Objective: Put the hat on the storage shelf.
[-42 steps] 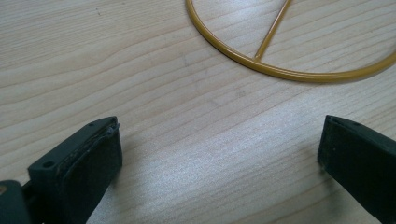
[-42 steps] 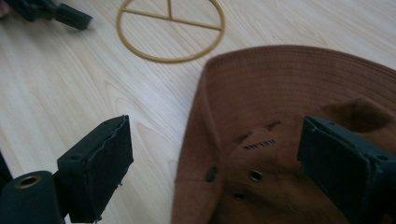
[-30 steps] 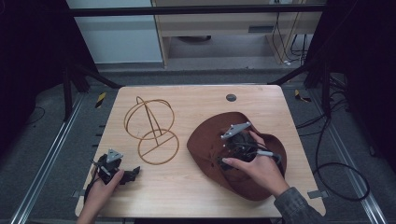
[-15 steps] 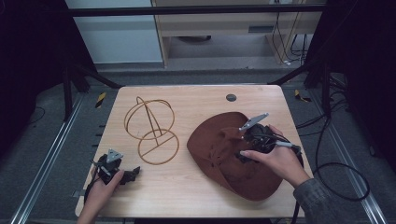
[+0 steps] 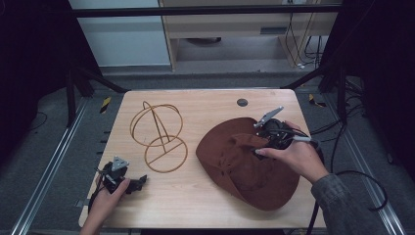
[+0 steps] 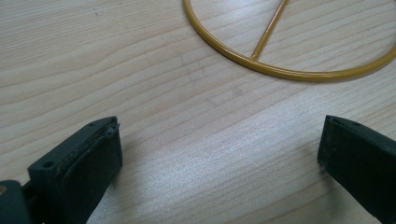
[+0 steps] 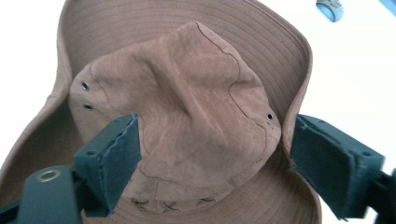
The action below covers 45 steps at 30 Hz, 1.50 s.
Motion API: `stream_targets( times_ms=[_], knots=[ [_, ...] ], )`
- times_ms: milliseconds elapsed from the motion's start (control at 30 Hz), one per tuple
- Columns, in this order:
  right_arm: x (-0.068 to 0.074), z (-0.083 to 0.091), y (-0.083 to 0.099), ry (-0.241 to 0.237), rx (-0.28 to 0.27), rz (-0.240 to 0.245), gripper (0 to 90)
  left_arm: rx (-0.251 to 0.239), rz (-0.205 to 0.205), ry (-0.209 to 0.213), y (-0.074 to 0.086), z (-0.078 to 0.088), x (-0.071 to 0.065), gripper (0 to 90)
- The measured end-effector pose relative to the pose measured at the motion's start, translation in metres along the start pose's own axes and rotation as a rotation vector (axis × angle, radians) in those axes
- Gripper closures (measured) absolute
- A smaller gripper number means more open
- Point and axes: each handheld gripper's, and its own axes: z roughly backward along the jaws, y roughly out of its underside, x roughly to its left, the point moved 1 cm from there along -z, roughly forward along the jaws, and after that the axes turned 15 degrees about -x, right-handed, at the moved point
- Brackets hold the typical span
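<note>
Brown hat crown (image 7: 187, 102) between wide-apart claw (image 7: 210, 158) jaws

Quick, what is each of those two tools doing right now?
Left tool: open, empty, low over the light wooden table.
Right tool: open, jaws either side of the brown suede hat's crown, not clamped.

- The left hand-held gripper (image 5: 139, 180) is black, with a small grey three-cornered plate (image 5: 120, 163) on top and thin wires at its side.
- Its jaws are dark, blocky pads with squared ends; one carries a small round hole near its base.
- The right hand-held gripper (image 5: 258, 145) is black too, topped by a grey plate (image 5: 268, 117), and a black cable (image 5: 364, 177) trails from it.
- Its dark jaw pads have rough edges; a brass-coloured ring sits by one base.
- The right arm wears a grey-green sleeve (image 5: 342, 208).
</note>
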Motion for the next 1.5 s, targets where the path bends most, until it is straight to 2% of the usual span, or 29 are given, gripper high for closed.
stream_targets(
  times_ms=[33, 67, 100, 167, 267, 333, 467, 533, 633, 700, 833, 933, 1000, 1100, 1200, 1267, 1500],
  knots=[
    [-0.001, 0.000, -0.002, -0.019, 0.010, -0.003, 20.5, 0.000, 0.000, 0.000, 0.000, 0.000, 0.000, 0.0],
    [-0.001, 0.000, -0.002, -0.019, 0.010, -0.003, 20.5, 0.000, 0.000, 0.000, 0.000, 0.000, 0.000, 0.0],
    [-0.003, -0.002, -0.004, -0.047, 0.031, -0.010, 20.0, 0.000, 0.000, 0.000, 0.000, 0.000, 0.000, 0.0],
    [-0.005, -0.004, -0.005, -0.067, 0.055, -0.016, 18.2, 0.000, -0.002, 0.003, 0.000, 0.000, 0.000, 0.0],
    [-0.009, -0.007, -0.004, -0.074, 0.070, -0.017, 14.9, 0.000, -0.002, 0.003, 0.000, 0.000, 0.000, 0.0],
    [-0.015, -0.010, -0.003, -0.098, 0.073, -0.039, 9.9, 0.000, -0.002, 0.003, 0.000, 0.000, 0.000, 0.0],
    [-0.017, -0.011, -0.004, -0.111, 0.070, -0.026, 9.9, 0.000, -0.003, 0.004, 0.000, 0.000, 0.000, 0.0],
    [-0.016, -0.015, -0.007, -0.113, 0.077, -0.010, 13.8, -0.001, -0.002, 0.004, 0.000, 0.000, 0.000, 0.0],
    [-0.015, -0.019, -0.010, -0.122, 0.078, -0.019, 15.8, -0.004, 0.001, 0.003, 0.000, 0.000, 0.000, 0.0],
    [-0.011, -0.025, -0.014, -0.145, 0.079, -0.010, 19.3, -0.002, -0.001, 0.003, 0.000, 0.000, 0.000, 0.0],
    [-0.002, -0.032, -0.019, -0.132, 0.083, 0.016, 22.7, 0.000, -0.003, 0.004, 0.000, 0.000, 0.000, 0.0],
    [0.000, -0.036, -0.021, -0.134, 0.082, 0.014, 25.6, 0.000, -0.002, 0.004, 0.000, 0.000, 0.000, 0.0],
    [-0.001, -0.039, -0.021, -0.140, 0.081, 0.012, 27.2, -0.001, -0.002, 0.004, 0.000, 0.000, 0.000, 0.0],
    [0.000, -0.044, -0.019, -0.147, 0.109, 0.020, 29.3, 0.000, -0.004, 0.005, 0.000, 0.000, 0.000, 0.0],
    [0.001, -0.048, -0.015, -0.168, 0.090, 0.000, 33.2, -0.001, -0.003, 0.005, 0.000, 0.000, 0.000, 0.0],
    [0.002, -0.050, -0.012, -0.171, 0.098, 0.005, 35.0, 0.000, -0.004, 0.004, 0.000, 0.000, 0.000, 0.0],
    [0.001, -0.052, -0.010, -0.177, 0.107, 0.007, 35.6, -0.001, -0.002, 0.003, 0.000, 0.000, 0.000, 0.0]
  ],
)
